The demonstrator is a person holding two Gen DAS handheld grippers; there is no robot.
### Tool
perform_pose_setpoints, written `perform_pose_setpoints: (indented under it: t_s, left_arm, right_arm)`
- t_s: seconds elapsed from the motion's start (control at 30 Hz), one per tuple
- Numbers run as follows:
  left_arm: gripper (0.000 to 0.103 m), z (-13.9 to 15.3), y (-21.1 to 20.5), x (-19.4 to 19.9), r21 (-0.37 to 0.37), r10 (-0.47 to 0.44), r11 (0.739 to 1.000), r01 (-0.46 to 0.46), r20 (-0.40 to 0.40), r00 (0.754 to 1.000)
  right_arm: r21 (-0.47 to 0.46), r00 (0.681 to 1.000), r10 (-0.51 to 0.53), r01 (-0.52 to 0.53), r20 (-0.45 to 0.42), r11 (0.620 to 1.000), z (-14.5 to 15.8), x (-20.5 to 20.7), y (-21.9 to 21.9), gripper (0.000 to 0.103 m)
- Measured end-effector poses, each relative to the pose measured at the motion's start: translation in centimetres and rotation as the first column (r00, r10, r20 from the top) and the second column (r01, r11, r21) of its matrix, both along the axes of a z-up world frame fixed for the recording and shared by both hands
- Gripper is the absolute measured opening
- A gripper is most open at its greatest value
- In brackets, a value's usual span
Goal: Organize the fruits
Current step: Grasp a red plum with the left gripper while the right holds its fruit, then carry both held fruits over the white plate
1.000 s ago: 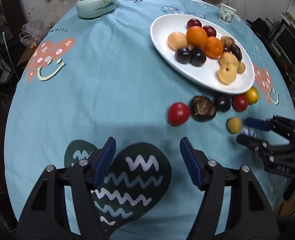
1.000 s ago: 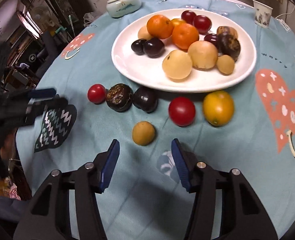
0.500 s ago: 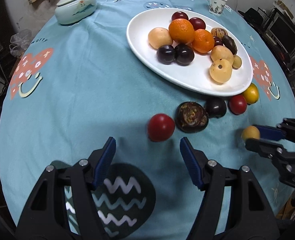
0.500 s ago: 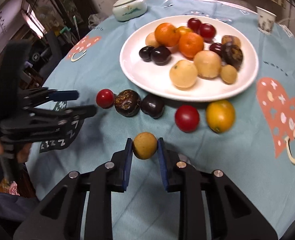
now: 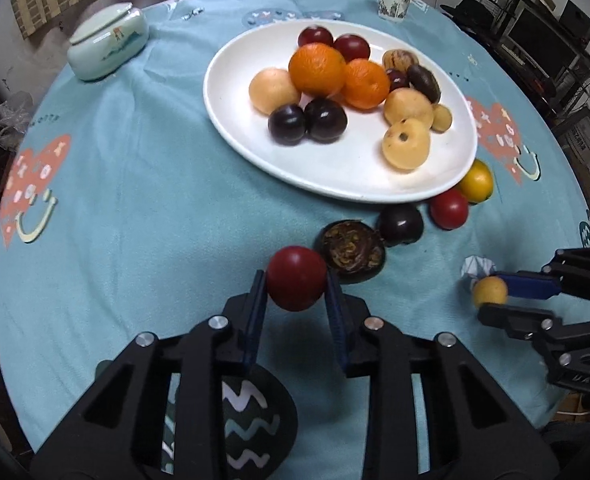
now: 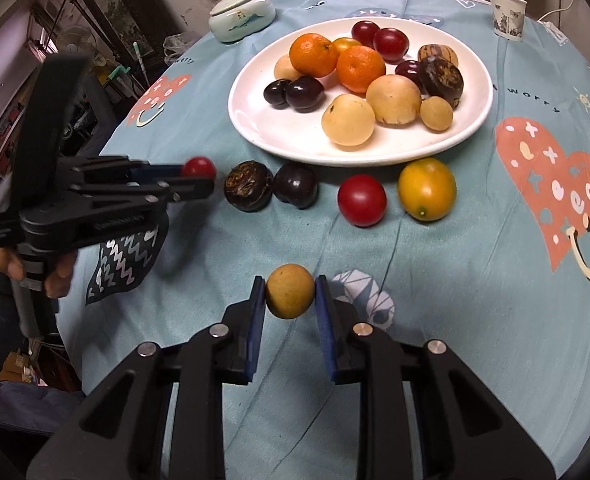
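Now left hand-held gripper [image 5: 297,294] clamps one red fruit [image 5: 296,278]; right hand-held gripper [image 6: 289,300] clamps one tan fruit [image 6: 289,296].

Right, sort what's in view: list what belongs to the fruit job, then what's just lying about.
Job:
left tongs shut on red fruit
right tongs shut on tan fruit
plate of fruit
loose dark husk, plum, tomato, yellow fruit

Lying about:
lidded jar
paper cup
tablecloth

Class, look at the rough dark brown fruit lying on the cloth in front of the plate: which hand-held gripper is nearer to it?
Left. The left hand-held gripper, holding a red fruit, sits right beside the rough dark fruit. The right hand-held gripper, holding a tan fruit, is farther back.
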State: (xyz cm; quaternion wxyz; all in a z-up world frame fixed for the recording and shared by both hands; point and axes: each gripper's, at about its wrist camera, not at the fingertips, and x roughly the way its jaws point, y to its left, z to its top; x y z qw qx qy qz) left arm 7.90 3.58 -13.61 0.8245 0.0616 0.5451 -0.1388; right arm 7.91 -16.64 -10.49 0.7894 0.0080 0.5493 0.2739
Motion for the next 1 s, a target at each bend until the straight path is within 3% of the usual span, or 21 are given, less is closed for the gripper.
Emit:
perform_pose_setpoints:
  t_s: [0.37,1.0]
  left_arm:
    - [0.030,3.6,-2.5,-3.1,0.017,0.005,1.000,-0.005,0.031,0.999]
    - [0.030,2.6,-4.1,-5.7,0.048,-0.011,0.999,0.011,-0.008,1.000]
  right_arm:
    - [-0.002,0.994,0.104,-0.104,-0.020,0.995,-0.3,-3.5,2.1,0.025]
    - [0.003,0.992,0.123,-0.122,-0.032,0.992,-0.7,-5.1,1.8,0.026]
